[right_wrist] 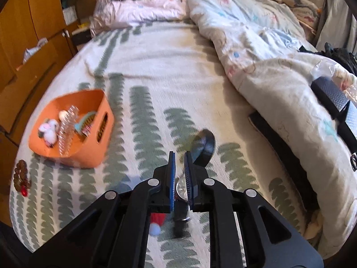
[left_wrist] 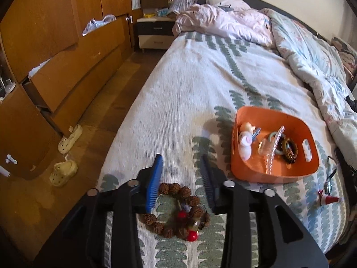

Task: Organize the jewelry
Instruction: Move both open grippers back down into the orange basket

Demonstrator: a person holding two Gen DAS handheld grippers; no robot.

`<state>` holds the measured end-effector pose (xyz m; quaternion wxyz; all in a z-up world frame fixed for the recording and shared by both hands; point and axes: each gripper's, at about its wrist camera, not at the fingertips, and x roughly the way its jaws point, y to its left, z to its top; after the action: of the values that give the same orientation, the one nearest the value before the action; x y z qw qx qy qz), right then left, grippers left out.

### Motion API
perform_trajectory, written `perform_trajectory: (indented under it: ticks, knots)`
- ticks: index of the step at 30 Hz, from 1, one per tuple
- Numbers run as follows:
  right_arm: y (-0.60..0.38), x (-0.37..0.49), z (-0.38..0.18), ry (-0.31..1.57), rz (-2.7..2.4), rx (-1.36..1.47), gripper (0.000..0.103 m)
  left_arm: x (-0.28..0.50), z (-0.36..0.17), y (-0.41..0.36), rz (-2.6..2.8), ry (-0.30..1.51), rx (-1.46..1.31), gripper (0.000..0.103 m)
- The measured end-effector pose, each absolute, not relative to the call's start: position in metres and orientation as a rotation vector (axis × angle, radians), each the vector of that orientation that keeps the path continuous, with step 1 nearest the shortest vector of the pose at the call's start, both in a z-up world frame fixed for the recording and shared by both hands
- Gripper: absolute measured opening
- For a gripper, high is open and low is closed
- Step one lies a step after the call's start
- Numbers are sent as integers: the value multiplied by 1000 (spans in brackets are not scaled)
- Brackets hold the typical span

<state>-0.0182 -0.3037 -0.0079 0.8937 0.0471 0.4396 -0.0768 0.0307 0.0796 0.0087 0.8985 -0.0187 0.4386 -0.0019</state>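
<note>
An orange basket [left_wrist: 276, 169] sits on the bed, holding a clear hair claw, coil hair ties and small plush clips; it also shows in the right wrist view [right_wrist: 89, 156]. A brown bead bracelet with red beads [left_wrist: 176, 212] lies on the bedspread between and under the fingers of my open left gripper [left_wrist: 181, 174]; it shows far left in the right wrist view [right_wrist: 21, 177]. My right gripper [right_wrist: 179, 163] is shut on a wristwatch [right_wrist: 181, 188] with a dark strap [right_wrist: 206, 149], held above the bed. A small red Santa clip [left_wrist: 329, 199] lies to the right, also visible under the right gripper [right_wrist: 157, 221].
Crumpled quilts [left_wrist: 312, 51] cover the bed's far and right side. A black bag [right_wrist: 334, 102] lies at the right edge. Wooden drawers [left_wrist: 67, 71] and slippers [left_wrist: 69, 138] stand on the floor left of the bed. A nightstand [left_wrist: 155, 32] is at the back.
</note>
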Motion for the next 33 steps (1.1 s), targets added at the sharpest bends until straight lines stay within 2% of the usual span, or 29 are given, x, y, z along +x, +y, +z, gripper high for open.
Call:
perform_trajectory:
  ticks: [5, 7, 9, 11, 13, 25, 33]
  knots:
    - [-285, -17, 9, 833, -36, 162, 16, 39, 7, 70, -72, 920, -53, 41]
    - [-274, -13, 15, 812, 12, 172, 16, 43, 6, 61, -125, 928, -51, 53]
    - [-259, -8, 19, 795, 103, 207, 18, 45, 7, 53, -159, 917, -42, 57]
    - [-240, 3, 18, 807, 171, 225, 40, 49, 7, 43, -190, 904, -28, 58]
    - [-222, 11, 16, 797, 191, 201, 58, 55, 5, 32, -228, 904, -6, 60]
    - [-165, 80, -37, 1020, 185, 16, 58, 102, -24, -17, -291, 984, 86, 63]
    - [-170, 95, -49, 1053, 181, -6, 54, 117, -43, -24, -305, 1035, 98, 63]
